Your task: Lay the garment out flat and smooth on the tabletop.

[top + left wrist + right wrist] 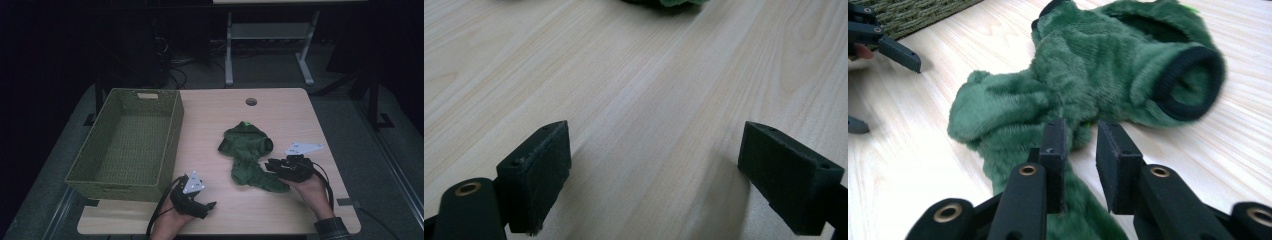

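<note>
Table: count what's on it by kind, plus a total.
Green plush garment: 1
Woven basket: 1
Hand-held claw: 2, left claw and right claw
Total: 4

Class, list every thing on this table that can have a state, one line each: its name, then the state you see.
Green woven rectangular basket: upright, nothing inside.
Green plush garment with black-trimmed opening: crumpled, lying on the table beside the basket.
Left gripper: jaws wide apart over bare light wooden table, nothing between them.
Right gripper: jaws slightly apart at the garment's lower end, not pressing on the plush.
</note>
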Action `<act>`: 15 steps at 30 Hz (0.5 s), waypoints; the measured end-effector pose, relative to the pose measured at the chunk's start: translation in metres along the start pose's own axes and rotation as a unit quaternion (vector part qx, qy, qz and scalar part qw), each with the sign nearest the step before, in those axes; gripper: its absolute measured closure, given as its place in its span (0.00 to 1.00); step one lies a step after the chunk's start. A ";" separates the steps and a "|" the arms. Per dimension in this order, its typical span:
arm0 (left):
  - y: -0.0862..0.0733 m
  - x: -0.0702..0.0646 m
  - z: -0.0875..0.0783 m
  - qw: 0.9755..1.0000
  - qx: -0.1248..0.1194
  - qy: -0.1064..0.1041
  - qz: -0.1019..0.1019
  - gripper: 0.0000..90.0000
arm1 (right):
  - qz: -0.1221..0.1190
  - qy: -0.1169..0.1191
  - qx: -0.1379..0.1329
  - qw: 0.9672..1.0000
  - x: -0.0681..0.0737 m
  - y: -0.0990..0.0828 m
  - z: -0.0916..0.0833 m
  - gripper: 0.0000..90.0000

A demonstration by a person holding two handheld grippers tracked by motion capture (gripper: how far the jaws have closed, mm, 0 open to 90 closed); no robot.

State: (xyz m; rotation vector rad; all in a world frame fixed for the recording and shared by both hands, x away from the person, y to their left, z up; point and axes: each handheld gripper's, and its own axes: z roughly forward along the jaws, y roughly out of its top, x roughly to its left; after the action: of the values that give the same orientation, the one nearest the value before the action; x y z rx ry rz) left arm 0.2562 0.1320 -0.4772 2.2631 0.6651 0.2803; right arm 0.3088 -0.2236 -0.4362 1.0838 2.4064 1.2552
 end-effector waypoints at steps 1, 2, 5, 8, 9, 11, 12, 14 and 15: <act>0.000 0.000 0.000 1.000 0.000 0.000 0.000 0.15 | -0.002 -0.002 -0.006 1.000 -0.001 -0.002 -0.005 0.83; 0.000 0.000 0.000 1.000 0.000 0.000 0.000 0.15 | -0.001 -0.012 -0.014 1.000 -0.002 -0.007 -0.011 0.83; 0.000 0.000 0.000 1.000 0.000 0.000 0.000 0.15 | 0.010 -0.018 -0.012 1.000 -0.004 -0.012 -0.015 0.83; 0.000 0.000 0.000 1.000 0.000 -0.001 0.000 0.15 | 0.015 -0.018 -0.011 1.000 -0.009 -0.022 -0.023 0.82; 0.000 0.000 0.000 1.000 0.000 -0.001 0.000 0.15 | 0.015 -0.018 -0.011 1.000 -0.009 -0.022 -0.023 0.82; 0.000 0.001 0.000 1.000 0.000 -0.002 0.001 0.15 | 0.017 -0.016 -0.015 1.000 -0.009 -0.025 -0.031 0.77; 0.000 0.001 0.000 1.000 0.000 -0.002 0.002 0.15 | 0.018 -0.018 -0.016 1.000 -0.009 -0.026 -0.035 0.74; 0.000 0.001 0.000 1.000 0.000 -0.002 0.002 0.15 | 0.020 -0.017 -0.015 1.000 -0.010 -0.030 -0.041 0.71; 0.000 0.001 0.000 1.000 0.000 -0.002 0.002 0.15 | 0.023 -0.017 -0.013 1.000 -0.010 -0.032 -0.043 0.70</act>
State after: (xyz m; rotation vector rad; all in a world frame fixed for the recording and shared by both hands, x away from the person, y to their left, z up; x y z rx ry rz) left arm 0.2567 0.1324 -0.4772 2.2649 0.6575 0.2769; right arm 0.2784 -0.2693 -0.4363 1.1493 2.3470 1.2685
